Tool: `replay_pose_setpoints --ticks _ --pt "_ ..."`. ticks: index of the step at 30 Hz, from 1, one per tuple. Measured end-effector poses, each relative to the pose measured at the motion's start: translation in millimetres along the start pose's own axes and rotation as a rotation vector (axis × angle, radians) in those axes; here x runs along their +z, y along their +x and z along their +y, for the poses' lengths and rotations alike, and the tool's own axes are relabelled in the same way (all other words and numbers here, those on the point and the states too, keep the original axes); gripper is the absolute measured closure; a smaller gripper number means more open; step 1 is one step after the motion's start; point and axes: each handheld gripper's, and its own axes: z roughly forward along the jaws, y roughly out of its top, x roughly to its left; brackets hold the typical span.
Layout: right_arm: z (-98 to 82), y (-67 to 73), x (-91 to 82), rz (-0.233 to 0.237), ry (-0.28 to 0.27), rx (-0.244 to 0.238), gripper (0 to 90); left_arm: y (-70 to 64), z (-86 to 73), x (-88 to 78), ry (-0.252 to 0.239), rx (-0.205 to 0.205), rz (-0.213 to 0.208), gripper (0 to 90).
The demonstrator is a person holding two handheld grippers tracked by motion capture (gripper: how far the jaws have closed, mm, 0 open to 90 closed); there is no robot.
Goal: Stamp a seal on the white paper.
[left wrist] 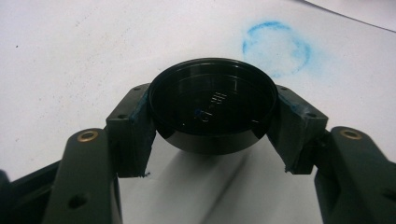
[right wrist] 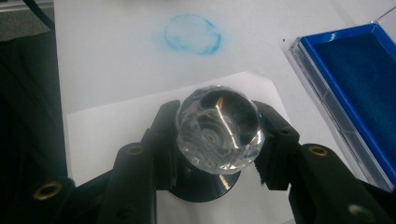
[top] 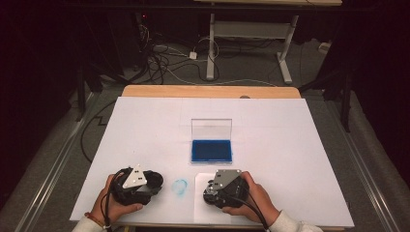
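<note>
two grippers rest on the near edge of the white table sheet (top: pixel 145 125): the left gripper (left wrist: pixel 212 126) is clamped around a round black glossy cap (left wrist: pixel 212 105), whose raised lettering on its inner face is too faint to read, and the right gripper (right wrist: pixel 219 140) is clamped on a clear faceted crystal-like knob on a black round base (right wrist: pixel 218 128), standing over a white paper slip (right wrist: pixel 121 126). between them lies a smudged blue ink ring (top: pixel 180 186) on the sheet. beyond it sits an open blue ink pad in a clear hinged case (top: pixel 211 150), lid upright, no label readable
</note>
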Motion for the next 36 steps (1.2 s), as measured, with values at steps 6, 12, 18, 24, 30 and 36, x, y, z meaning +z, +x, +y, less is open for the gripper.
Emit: replay_pose_setpoints --ticks 6,12,18,24,30,36 --pt "1.7 -8.3 -11.6 0.002 -0.063 0.039 57.2 0.1 -0.1 -0.2 0.000 -0.001 0.002 36.6" --pt "4.8 -14.2 -27.0 -0.038 -0.130 0.065 57.2 0.0 0.2 -0.6 -0.003 -0.003 0.003 36.6" --pt "4.4 -22.4 -43.5 -0.074 -0.184 0.089 57.2 0.0 0.2 -0.3 -0.004 -0.003 0.002 36.6" --pt "3.0 -27.8 -53.9 -0.101 -0.214 0.103 57.2 0.3 0.0 -0.3 -0.003 -0.003 0.002 36.6" --pt "0.3 -32.2 -60.0 -0.118 -0.224 0.115 57.2 0.2 0.0 -0.1 -0.002 0.001 0.003 36.6" --pt "-3.3 -38.3 -65.3 -0.139 -0.231 0.127 57.2 0.7 0.4 0.7 -0.005 -0.003 0.001 36.6"
